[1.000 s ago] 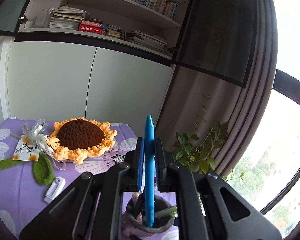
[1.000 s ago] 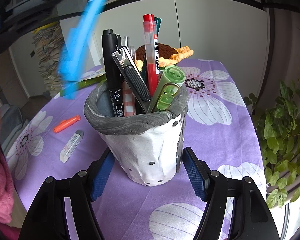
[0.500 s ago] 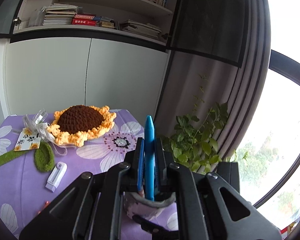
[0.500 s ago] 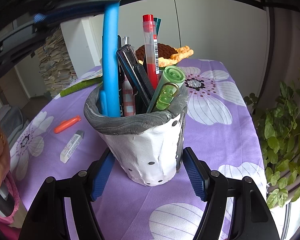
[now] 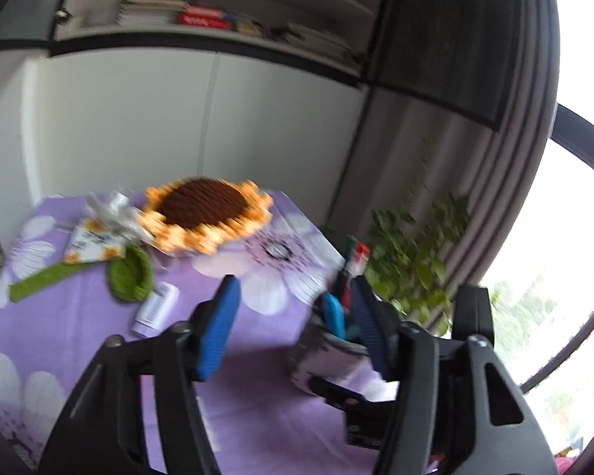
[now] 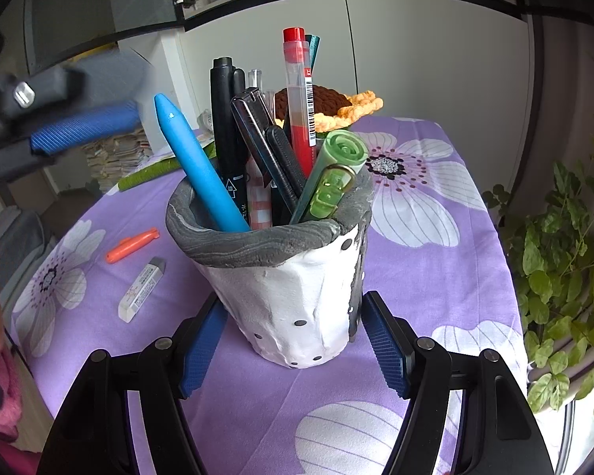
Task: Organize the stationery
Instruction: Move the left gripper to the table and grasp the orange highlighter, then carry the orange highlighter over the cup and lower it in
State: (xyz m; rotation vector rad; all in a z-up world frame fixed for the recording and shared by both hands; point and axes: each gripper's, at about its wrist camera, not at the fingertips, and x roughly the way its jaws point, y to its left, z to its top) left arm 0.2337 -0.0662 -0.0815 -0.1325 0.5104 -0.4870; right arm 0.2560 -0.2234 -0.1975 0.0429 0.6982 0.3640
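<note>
A white and grey pen holder [image 6: 297, 297] stands on the purple flowered tablecloth [image 6: 435, 277], full of pens, markers and a green-capped tube. My right gripper [image 6: 293, 352] is shut on its lower sides. A blue pen [image 6: 194, 166] leans in the holder's left side, free of any grip. My left gripper [image 5: 293, 297] is up and to the left of the holder, its jaws opening with nothing between them; one blue pad [image 6: 83, 128] shows in the right wrist view. The left wrist view, blurred, has the holder [image 5: 328, 360] by the right finger.
An orange pen [image 6: 132, 243] and a white eraser [image 6: 142, 289] lie on the cloth left of the holder. A crochet sunflower [image 5: 206, 209], a green crochet leaf [image 5: 130, 273] and a card sit further back. A potted plant [image 6: 566, 277] stands past the table's right edge.
The left gripper has let go of the blue pen, which now leans in the holder. Its jaws have spread and it has pulled away to the left. The right gripper has not moved.
</note>
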